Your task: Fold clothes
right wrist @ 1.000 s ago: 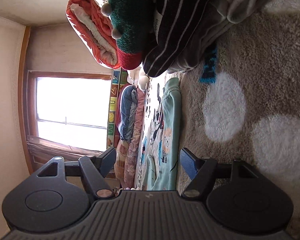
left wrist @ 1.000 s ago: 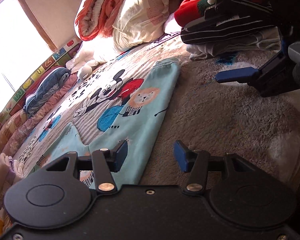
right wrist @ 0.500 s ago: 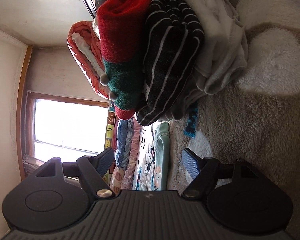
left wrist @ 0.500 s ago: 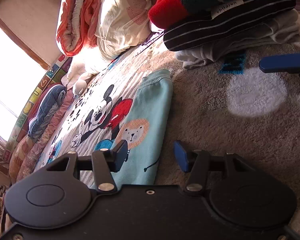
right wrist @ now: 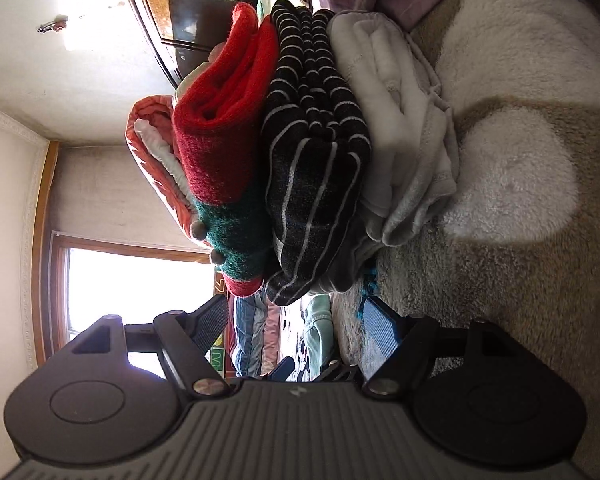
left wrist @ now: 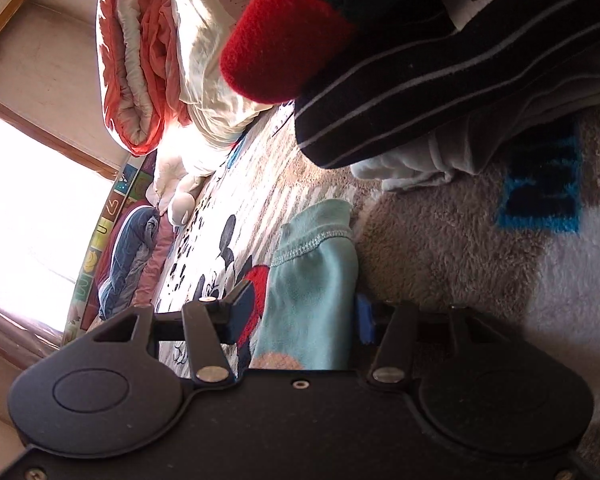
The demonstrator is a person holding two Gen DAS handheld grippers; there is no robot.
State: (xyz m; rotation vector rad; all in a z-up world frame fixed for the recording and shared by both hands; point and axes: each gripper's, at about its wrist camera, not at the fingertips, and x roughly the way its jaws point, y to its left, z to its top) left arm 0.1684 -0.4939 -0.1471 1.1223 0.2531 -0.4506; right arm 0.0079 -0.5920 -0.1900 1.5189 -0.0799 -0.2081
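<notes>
A light blue child's garment (left wrist: 312,276) with a lion print lies flat on the plush blanket, its stitched hem pointing at a stack of folded clothes. My left gripper (left wrist: 302,314) is open, its fingers straddling the garment's end close above the blanket. The stack holds a red-and-green knit (right wrist: 220,140), a black striped piece (right wrist: 316,152) and a white piece (right wrist: 400,128). My right gripper (right wrist: 296,322) is open and empty, just in front of the stack. The blue garment shows small between its fingers (right wrist: 320,320).
The brown plush blanket (left wrist: 480,260) with white patches covers the bed. A rolled orange and cream quilt (left wrist: 152,52) lies behind the stack. A Mickey-print sheet (left wrist: 220,232), a white plush toy (left wrist: 180,204) and folded bedding (left wrist: 128,252) lie by the bright window.
Both grippers have moved toward the folded stack, which now looms larger. My left gripper has slid along the blue garment to its hem end. Both stay open.
</notes>
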